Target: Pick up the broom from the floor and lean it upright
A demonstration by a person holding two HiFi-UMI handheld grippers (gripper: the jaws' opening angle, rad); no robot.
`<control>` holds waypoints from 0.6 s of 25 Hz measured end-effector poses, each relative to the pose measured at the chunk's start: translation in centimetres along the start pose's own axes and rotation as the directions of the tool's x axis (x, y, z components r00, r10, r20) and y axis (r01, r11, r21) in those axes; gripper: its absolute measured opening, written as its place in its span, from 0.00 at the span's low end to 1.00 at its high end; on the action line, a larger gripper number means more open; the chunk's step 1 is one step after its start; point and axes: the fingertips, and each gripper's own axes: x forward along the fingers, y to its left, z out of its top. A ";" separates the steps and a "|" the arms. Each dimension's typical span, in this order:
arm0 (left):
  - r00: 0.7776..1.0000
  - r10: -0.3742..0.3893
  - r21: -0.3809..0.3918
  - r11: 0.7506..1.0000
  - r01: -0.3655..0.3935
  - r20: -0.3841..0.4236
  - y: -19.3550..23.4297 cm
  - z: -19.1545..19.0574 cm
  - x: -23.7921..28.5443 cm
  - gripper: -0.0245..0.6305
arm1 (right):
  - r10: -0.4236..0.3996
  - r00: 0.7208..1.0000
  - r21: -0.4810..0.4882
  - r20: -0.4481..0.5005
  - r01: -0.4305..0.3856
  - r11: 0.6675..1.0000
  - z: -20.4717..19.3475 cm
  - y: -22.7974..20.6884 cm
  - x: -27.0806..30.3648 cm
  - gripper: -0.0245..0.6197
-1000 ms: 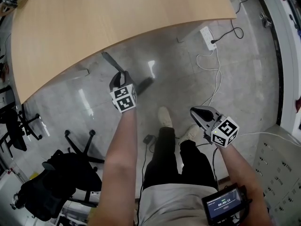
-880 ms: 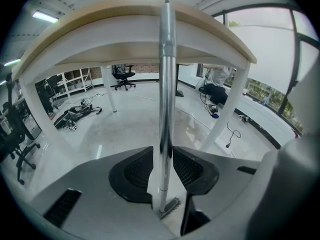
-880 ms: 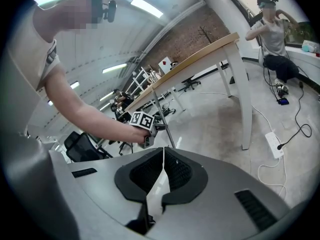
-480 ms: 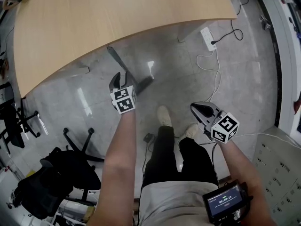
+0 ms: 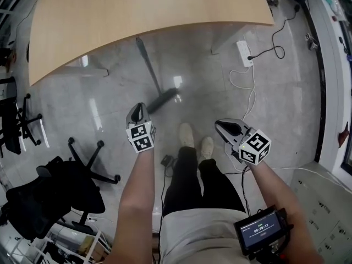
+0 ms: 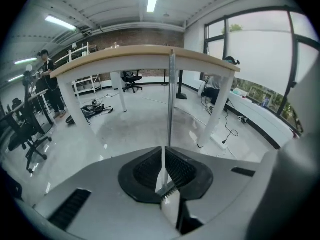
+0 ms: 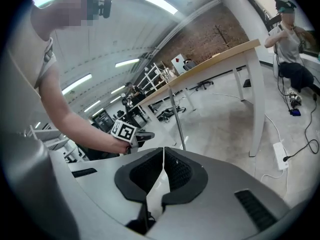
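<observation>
The broom stands upright, its grey handle point(image 5: 148, 65) leaning against the wooden table's edge point(image 5: 165, 27) and its dark head point(image 5: 164, 98) on the floor. In the left gripper view the handle point(image 6: 171, 99) rises straight ahead to the tabletop rim. My left gripper point(image 5: 137, 108) hangs clear of the broom, nearer me than its head. Its jaws are closing, almost together, with nothing between them point(image 6: 163, 154). My right gripper point(image 5: 223, 126) hovers over the floor beside my feet, shut and empty point(image 7: 163, 156); its view shows the handle point(image 7: 177, 119) and the left gripper point(image 7: 131, 133).
A white power strip point(image 5: 243, 45) and loose cables point(image 5: 250, 100) lie on the floor to the right. Black office chairs point(image 5: 66, 186) stand at the lower left. White table legs point(image 6: 220, 109) stand right of the broom. My shoes point(image 5: 195, 139) are close behind the broom head.
The left gripper opened off the broom handle, drew back toward me and closed again. The broom stays leaning on the table edge. The right gripper has hardly moved.
</observation>
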 end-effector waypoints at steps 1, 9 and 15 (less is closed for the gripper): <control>1.000 -0.004 0.003 1.000 0.004 0.005 -0.3 -0.7 -1.5 0.07 | 0.009 1.000 -0.010 -0.006 -0.009 1.000 -0.1 0.3 -0.4 0.07; 0.991 -0.120 0.019 0.992 0.121 -0.055 -6.4 -6.8 -12.6 0.05 | 0.028 0.999 -0.071 -0.020 -0.029 0.997 -0.9 1.9 -5.2 0.07; 0.970 -0.238 0.054 0.969 0.240 -0.047 -11.3 -7.5 -20.8 0.05 | 0.035 0.999 -0.112 -0.014 -0.036 0.993 -0.6 4.1 -7.9 0.07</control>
